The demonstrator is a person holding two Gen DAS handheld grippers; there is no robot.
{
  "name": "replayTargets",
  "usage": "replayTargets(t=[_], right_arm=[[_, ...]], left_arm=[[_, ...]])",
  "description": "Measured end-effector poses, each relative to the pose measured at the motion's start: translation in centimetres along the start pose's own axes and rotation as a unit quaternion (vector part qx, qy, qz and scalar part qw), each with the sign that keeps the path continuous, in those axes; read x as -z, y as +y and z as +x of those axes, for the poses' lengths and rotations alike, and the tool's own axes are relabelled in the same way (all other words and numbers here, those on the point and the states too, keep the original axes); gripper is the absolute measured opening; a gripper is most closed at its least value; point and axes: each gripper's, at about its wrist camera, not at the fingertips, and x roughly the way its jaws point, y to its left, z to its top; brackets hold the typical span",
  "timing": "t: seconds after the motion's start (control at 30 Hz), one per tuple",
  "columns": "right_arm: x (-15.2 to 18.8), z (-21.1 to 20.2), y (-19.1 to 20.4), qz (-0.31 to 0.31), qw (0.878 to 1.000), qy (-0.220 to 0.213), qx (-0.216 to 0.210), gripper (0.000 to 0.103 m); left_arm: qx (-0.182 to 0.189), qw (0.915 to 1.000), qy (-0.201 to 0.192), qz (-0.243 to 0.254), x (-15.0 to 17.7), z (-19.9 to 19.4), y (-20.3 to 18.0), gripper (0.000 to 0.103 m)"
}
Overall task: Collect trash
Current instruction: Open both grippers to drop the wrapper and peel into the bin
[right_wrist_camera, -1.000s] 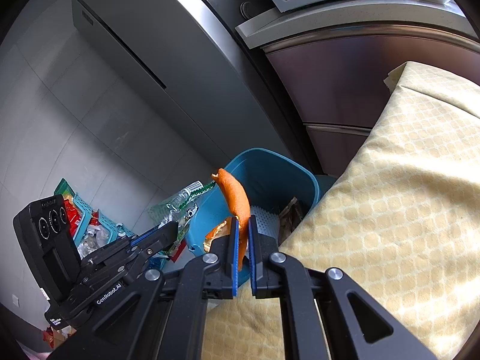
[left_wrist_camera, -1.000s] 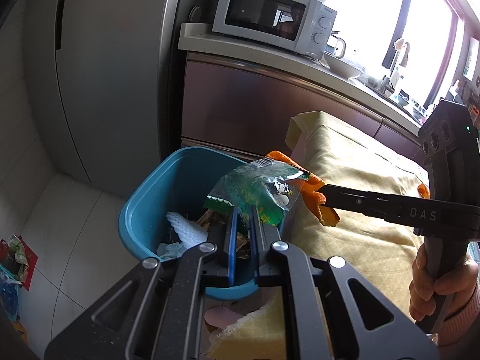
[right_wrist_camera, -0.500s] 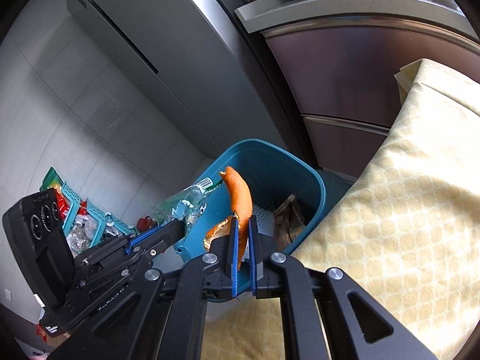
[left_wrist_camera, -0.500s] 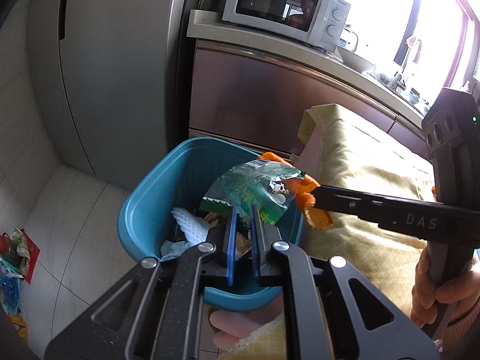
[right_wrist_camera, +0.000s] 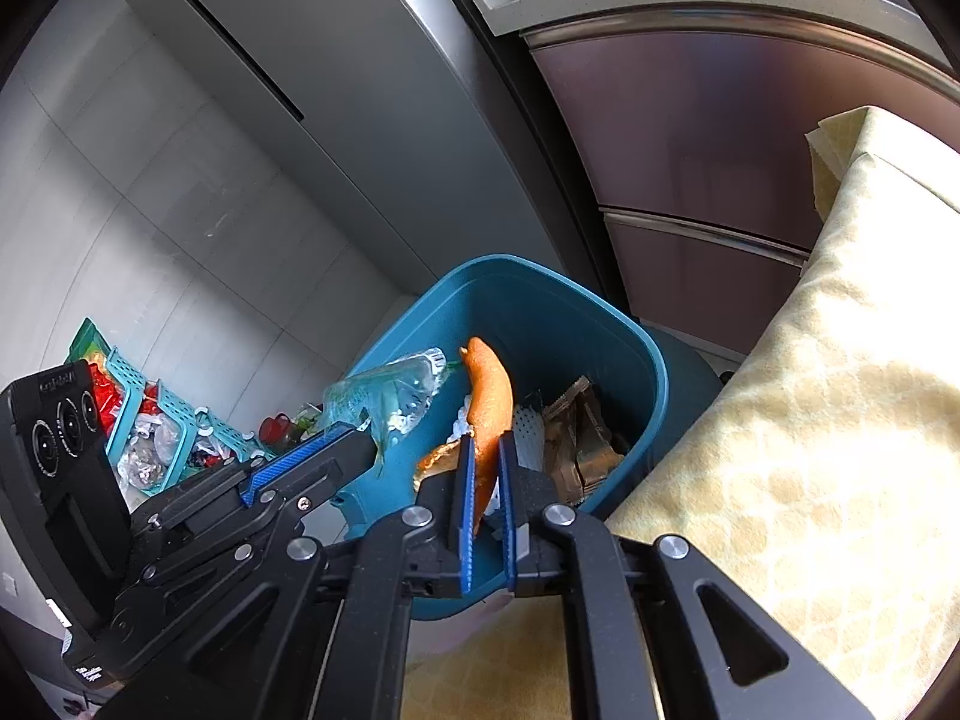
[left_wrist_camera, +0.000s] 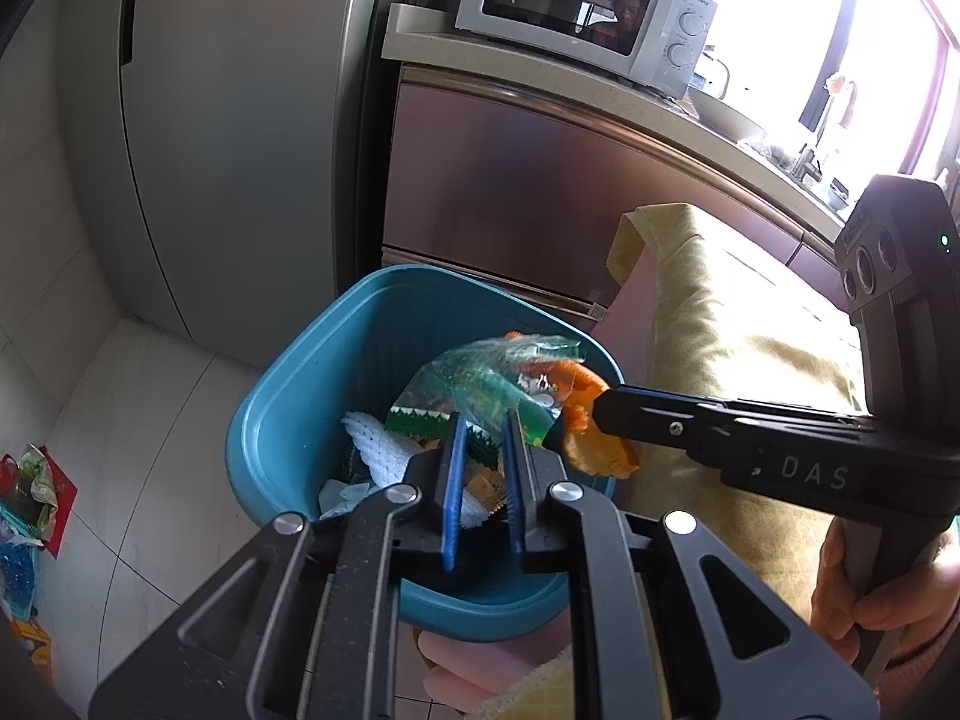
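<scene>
A blue bin [left_wrist_camera: 288,396] stands on the floor against the table corner, with white foam, paper and brown wrappers inside. My left gripper [left_wrist_camera: 483,426] hangs over its near rim, shut on a crumpled green plastic wrapper [left_wrist_camera: 480,384] that sticks up from the fingertips. In the right wrist view my right gripper [right_wrist_camera: 485,450] is over the bin [right_wrist_camera: 654,372] too, shut on a strip of orange peel [right_wrist_camera: 492,402] standing upright between the blue pads. The two tips are close together: the right gripper [left_wrist_camera: 600,408] with its peel [left_wrist_camera: 594,444] almost touches the wrapper.
A grey fridge [left_wrist_camera: 240,120] and a cabinet with a white microwave [left_wrist_camera: 576,6] stand behind the bin. The yellow-clothed table [right_wrist_camera: 810,420] fills the right side. A teal basket [right_wrist_camera: 150,420] of trash sits on the floor to the left. A hand [left_wrist_camera: 870,588] holds the right gripper.
Both grippers have moved forward and a little down, so they now hang over the bin's opening. The wrapper and the peel have come closer together; both are still held.
</scene>
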Motion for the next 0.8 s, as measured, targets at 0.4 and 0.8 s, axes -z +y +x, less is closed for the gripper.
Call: replayTargets(t=[0.4,0.8], right_arm=[[0.0,0.3,0.5,-0.005,1.000,-0.004,0.010,0.012],[1.0,-3.5,-0.9,-0.002,0.999,-0.037,-0.006,0.019]], left_arm=[[-0.004,0.9998,0.014,-0.012,-0.2,1.7,0.5,0.032],[0.005,0.9997,-0.023,0.004,0.4,-1.4,-0.4,0.042]])
